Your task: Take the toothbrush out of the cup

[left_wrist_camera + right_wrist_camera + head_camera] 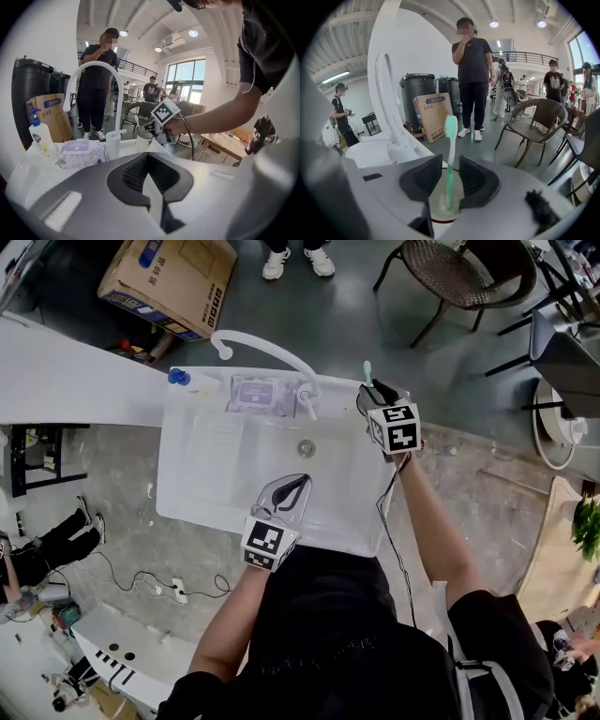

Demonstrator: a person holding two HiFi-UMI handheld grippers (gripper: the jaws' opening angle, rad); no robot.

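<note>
A green toothbrush (450, 154) stands head-up in a white cup (444, 206) on the sink's back right corner. My right gripper (450, 163) is open, with one jaw on each side of the brush handle and a small gap on both sides. In the head view the toothbrush (367, 371) pokes up just past the right gripper (372, 392). My left gripper (302, 482) is shut on nothing and hangs over the front of the sink basin (216, 456). The left gripper view shows the cup (144, 140) and the right gripper (151, 128) beyond the left gripper's (149, 155) tips.
A white arched faucet (267, 348) rises at the back of the sink. Beside it lie a wipes pack (255, 395) and a soap bottle (180, 378). A cardboard box (169, 282) and a wicker chair (459, 273) stand on the floor behind. A person (473, 70) stands nearby.
</note>
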